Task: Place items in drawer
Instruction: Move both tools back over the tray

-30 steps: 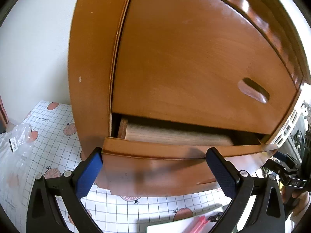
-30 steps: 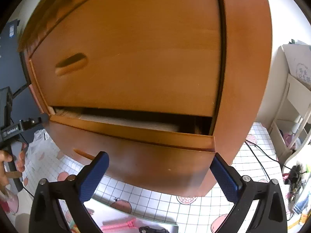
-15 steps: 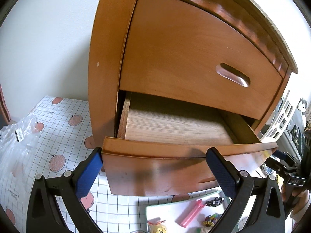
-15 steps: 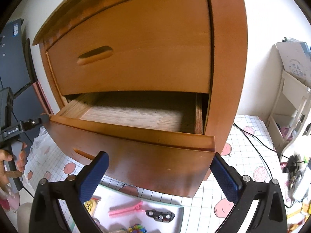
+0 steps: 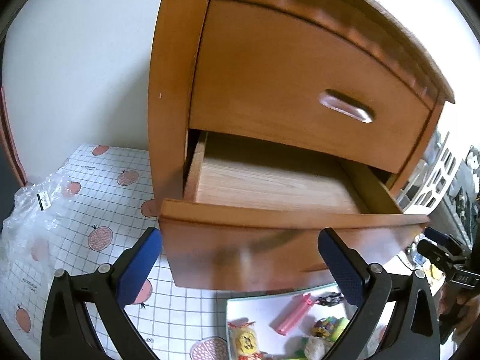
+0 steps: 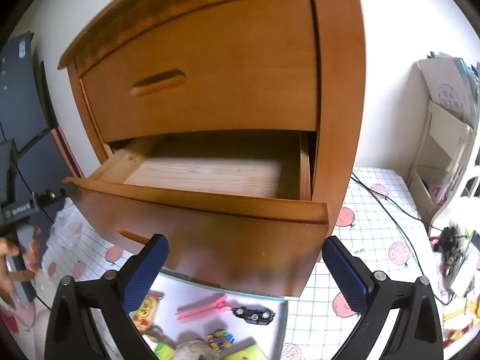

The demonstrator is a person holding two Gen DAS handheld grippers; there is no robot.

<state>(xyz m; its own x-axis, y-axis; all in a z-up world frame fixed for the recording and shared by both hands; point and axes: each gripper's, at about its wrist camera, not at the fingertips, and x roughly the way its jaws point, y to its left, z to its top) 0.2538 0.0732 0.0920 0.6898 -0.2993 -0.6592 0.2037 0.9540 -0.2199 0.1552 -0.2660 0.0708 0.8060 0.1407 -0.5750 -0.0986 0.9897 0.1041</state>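
Observation:
A small wooden cabinet stands on the table; its lower drawer (image 5: 270, 186) (image 6: 210, 177) is pulled out and holds nothing. The upper drawer (image 5: 300, 84) stays closed. My left gripper (image 5: 240, 258) is open just in front of the drawer's front panel, nothing between its blue pads. Likewise open and holding nothing, my right gripper (image 6: 244, 267) hangs before the same panel. Below lies a white tray (image 6: 195, 294) (image 5: 258, 309) with a pink clip (image 6: 201, 306) (image 5: 292, 313), a black toy car (image 6: 253, 314), a wrapped snack (image 5: 243, 337) and other small items.
A checked tablecloth with fruit prints (image 5: 90, 210) covers the table. A crumpled clear plastic bag (image 5: 30, 210) lies at the left. A black cable (image 6: 390, 210) and a white rack (image 6: 444, 156) are at the right. A hand (image 6: 12, 258) holds the other gripper's handle.
The lower drawer has slid from nearly closed to well open. Both grippers have backed away from the cabinet, bringing the tray of items into view.

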